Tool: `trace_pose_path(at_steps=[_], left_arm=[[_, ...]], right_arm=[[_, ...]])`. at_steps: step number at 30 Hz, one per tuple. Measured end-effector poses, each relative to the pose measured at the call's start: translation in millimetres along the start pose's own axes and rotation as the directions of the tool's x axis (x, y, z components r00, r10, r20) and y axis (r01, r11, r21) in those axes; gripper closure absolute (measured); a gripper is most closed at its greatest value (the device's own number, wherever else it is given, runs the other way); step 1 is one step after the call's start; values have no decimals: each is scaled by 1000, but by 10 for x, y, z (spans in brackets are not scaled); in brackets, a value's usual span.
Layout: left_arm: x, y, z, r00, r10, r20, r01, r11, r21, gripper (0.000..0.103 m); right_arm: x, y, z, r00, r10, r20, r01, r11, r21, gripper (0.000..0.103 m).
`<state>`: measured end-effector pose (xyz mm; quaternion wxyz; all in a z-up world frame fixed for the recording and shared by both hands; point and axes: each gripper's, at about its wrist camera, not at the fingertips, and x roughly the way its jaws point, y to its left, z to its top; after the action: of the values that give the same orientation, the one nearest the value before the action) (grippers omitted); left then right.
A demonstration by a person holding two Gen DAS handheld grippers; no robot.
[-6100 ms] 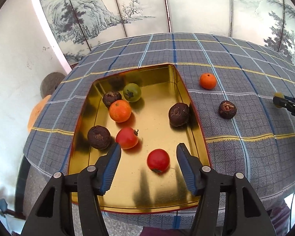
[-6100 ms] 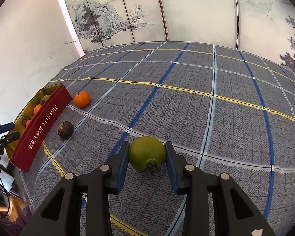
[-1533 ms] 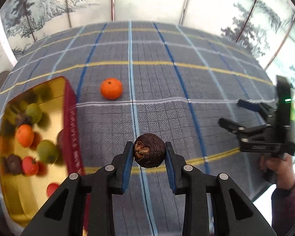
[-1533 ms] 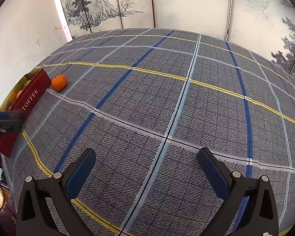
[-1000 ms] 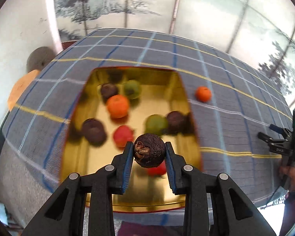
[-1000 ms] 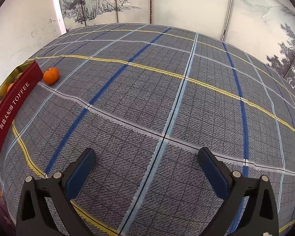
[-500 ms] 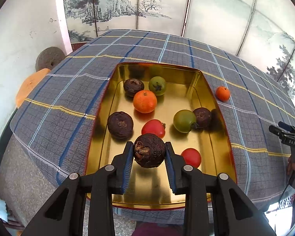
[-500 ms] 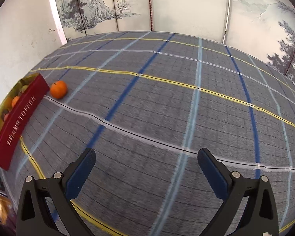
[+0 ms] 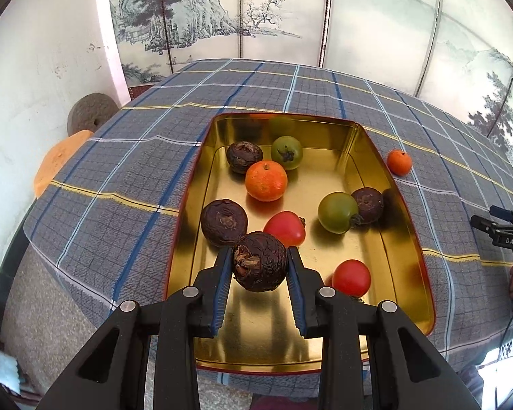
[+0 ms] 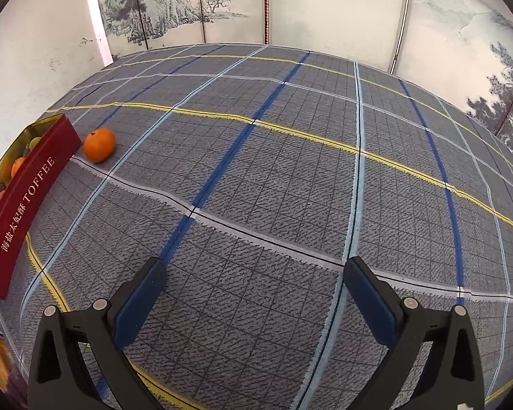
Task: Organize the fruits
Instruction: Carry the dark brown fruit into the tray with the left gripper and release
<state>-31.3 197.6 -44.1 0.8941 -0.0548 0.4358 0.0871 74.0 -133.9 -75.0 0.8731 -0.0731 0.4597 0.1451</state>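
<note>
One dark wrinkly fruit (image 9: 260,261) is clamped in our left claw (image 9: 259,263), hanging over the near end of the gold tin (image 9: 407,225). We'd lower it onto the bare gold patch right below, clear of the red tomato (image 9: 351,277), then let go gently so nothing rolls. Our right claw (image 10: 254,295) is spread wide, holding nothing, with one orange (image 10: 99,145) left on the desk (image 10: 290,177) just beside the tin.
</note>
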Motion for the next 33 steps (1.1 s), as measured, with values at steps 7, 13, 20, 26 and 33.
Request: trace_pose_path(at_steps=[7, 13, 20, 26, 33], left_arm=[[16, 34, 1, 1000, 6, 4, -6, 1000, 3, 71], [37, 43, 4, 1000, 8, 12, -8, 1000, 12, 71], [50, 59, 0, 1000, 15, 16, -15, 1000, 14, 71], [56, 68, -4, 999, 31, 16, -32, 999, 18, 70], [56, 23, -4, 998, 56, 12, -57, 997, 43, 68]], right_arm=[[5, 11, 6, 1000, -8, 0, 8, 1000, 1, 0], [4, 14, 4, 1000, -10, 0, 10, 1000, 2, 0], [14, 3, 24, 1000, -16, -1, 16, 1000, 13, 0], [23, 5, 29, 1000, -19, -1, 19, 1000, 18, 0], [26, 10, 31, 1000, -21, -1, 21, 1000, 19, 0]])
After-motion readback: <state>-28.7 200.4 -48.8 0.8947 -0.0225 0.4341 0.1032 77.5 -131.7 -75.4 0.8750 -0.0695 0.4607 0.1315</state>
